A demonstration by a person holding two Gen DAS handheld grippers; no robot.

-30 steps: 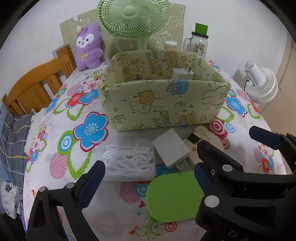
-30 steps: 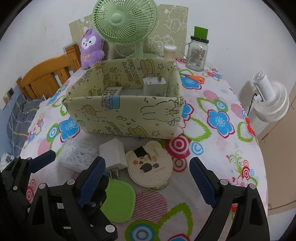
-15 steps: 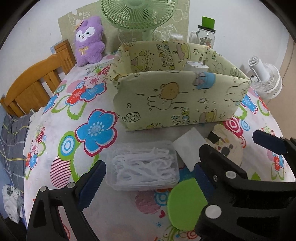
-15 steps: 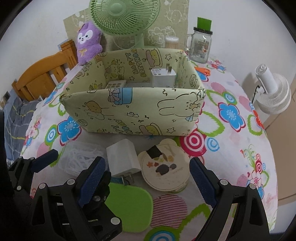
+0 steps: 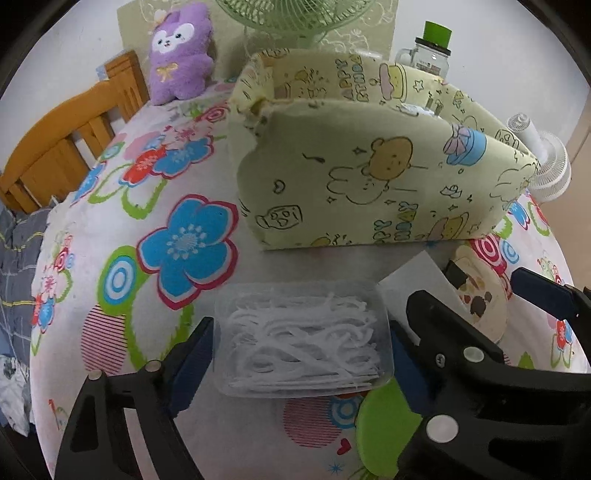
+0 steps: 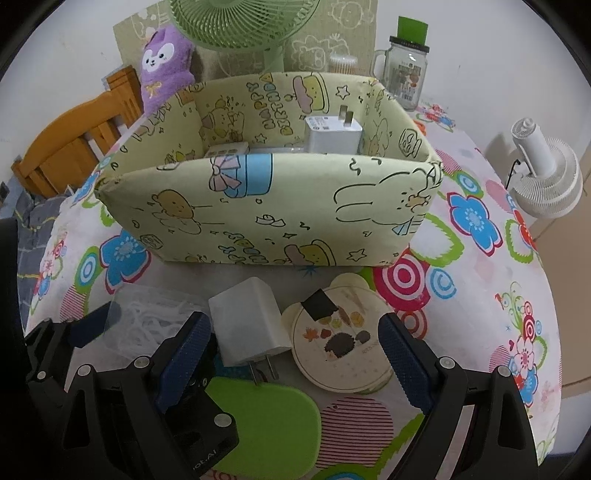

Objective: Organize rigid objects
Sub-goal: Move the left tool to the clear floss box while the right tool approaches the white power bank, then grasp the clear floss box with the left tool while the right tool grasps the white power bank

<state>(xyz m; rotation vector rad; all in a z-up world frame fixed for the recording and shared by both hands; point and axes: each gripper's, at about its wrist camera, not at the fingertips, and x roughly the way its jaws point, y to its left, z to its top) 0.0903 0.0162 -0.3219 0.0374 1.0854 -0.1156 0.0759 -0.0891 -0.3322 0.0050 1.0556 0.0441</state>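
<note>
A clear box of white floss picks [image 5: 303, 343] lies on the flowered tablecloth, in front of the yellow cartoon fabric bin [image 5: 369, 184]. My left gripper [image 5: 299, 365] straddles this box and its jaws are closing; the pads stand just off its sides. My right gripper [image 6: 295, 358] is open over a white charger [image 6: 251, 325] and a round tin with a hedgehog lid [image 6: 340, 339]. A green flat pad [image 6: 269, 417] lies under the right gripper. The bin [image 6: 258, 206] holds another white charger [image 6: 332, 133] and a small white item [image 6: 225, 151].
Behind the bin stand a green fan [image 6: 240, 22], a purple plush [image 5: 181, 55] and a glass jar with a green lid [image 6: 406, 74]. A white fan [image 6: 543, 173] stands off the table's right edge. A wooden chair [image 5: 62, 147] is at the left.
Both grippers have come forward and down towards the items before the bin. The left gripper now has the floss box between its fingers, and its jaws have narrowed.
</note>
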